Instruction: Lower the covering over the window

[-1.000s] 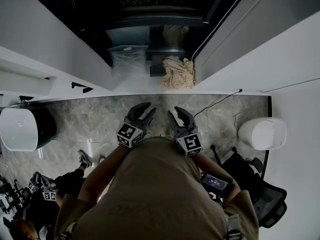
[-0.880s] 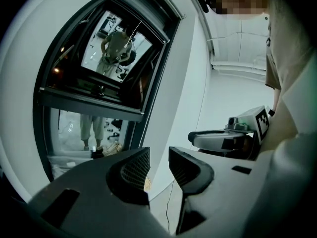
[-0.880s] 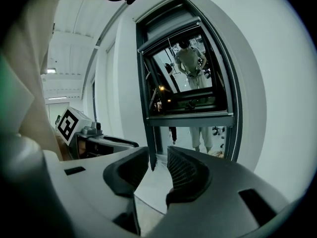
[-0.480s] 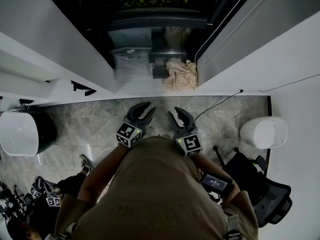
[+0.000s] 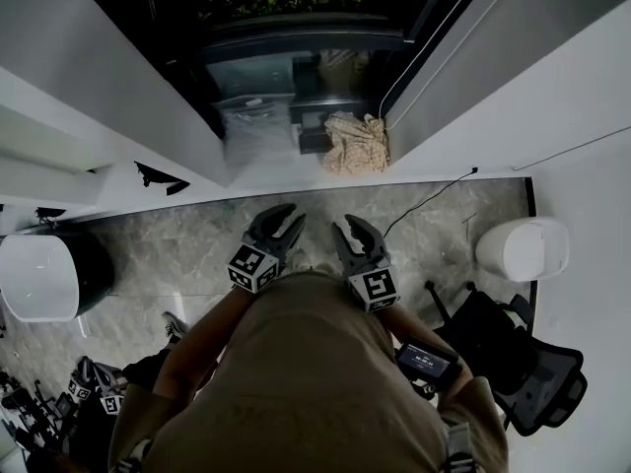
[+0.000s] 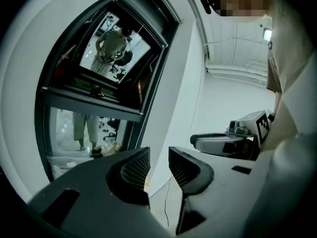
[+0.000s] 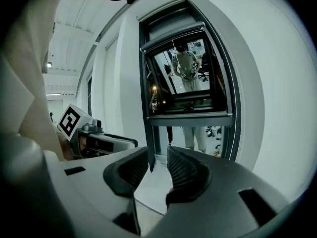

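Open floor [image 5: 177, 249] before window [image 5: 286, 72]

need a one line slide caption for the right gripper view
Right gripper, jaws apart and empty, facing the dark-framed window, with the left gripper alongside at left.

Carries left gripper [image 5: 294, 217] and right gripper [image 5: 342, 223] slightly across the floor [image 5: 177, 239]; sends the white round object [image 5: 37, 276] lower in the head view, the black chair [image 5: 527, 377] rightward.
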The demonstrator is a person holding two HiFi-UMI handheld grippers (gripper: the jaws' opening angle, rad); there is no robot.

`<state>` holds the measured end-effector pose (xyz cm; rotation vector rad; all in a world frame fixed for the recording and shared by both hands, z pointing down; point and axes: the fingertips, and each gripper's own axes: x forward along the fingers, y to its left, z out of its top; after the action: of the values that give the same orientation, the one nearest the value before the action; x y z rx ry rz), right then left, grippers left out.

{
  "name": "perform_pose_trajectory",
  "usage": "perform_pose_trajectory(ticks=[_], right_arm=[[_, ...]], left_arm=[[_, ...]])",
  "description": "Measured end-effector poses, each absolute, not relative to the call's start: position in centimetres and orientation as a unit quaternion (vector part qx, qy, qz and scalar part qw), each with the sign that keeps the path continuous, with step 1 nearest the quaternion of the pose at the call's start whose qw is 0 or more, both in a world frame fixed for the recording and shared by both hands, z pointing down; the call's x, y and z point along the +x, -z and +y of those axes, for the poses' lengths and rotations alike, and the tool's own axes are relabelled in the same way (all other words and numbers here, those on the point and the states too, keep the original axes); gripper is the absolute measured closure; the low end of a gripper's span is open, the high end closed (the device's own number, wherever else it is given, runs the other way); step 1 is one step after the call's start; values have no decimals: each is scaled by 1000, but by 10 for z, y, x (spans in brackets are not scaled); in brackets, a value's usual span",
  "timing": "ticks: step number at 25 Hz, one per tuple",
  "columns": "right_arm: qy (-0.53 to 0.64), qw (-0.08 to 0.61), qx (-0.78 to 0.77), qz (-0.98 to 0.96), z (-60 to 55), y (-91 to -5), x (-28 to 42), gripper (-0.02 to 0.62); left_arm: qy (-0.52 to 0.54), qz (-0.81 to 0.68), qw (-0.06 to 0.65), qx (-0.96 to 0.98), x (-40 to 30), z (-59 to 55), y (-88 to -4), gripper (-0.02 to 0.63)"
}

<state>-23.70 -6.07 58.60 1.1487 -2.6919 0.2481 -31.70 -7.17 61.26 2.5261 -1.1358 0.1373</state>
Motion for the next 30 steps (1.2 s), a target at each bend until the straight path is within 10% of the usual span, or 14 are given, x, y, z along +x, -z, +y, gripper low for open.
perform_pose_trajectory(ticks=[30], right_arm=[[-97, 113, 428, -891, -12, -601, -204, 489]], left_arm=[[-49, -336, 216, 916, -265, -26, -639, 479]])
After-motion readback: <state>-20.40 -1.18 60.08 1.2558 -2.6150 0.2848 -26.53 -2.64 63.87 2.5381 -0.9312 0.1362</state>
